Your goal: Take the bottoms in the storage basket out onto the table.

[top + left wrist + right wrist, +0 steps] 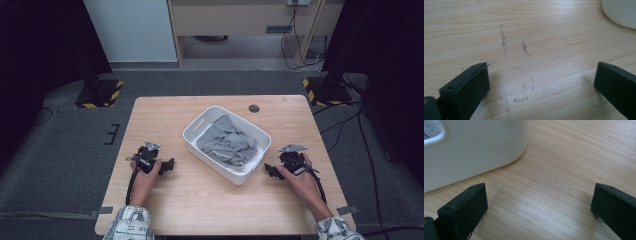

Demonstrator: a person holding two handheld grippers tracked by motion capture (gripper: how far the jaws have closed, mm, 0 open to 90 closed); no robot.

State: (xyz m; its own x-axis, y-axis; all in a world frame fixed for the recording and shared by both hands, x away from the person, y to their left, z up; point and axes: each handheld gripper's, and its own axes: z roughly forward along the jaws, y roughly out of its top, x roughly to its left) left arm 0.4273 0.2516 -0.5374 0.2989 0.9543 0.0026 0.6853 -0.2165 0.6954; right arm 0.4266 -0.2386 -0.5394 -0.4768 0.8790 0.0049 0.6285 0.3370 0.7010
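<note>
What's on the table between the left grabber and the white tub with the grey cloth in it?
Nothing: just bare wood of the table between the left gripper and the white tub, seen in the high view.

From my seat, the white bin (621, 12) is cut off by the top right corner in the left gripper view, just a blurred curve of its wall. In the right gripper view the bin (474, 150) runs off the top and left edges, and I catch only a sliver of the grey cloth (431, 127) through its handle slot. In the high view the cloth (225, 142) is bunched, so I cannot tell what garment it is, and its underside is hidden by the bin walls. Both of my sleeves are cropped by the bottom edge there.
</note>
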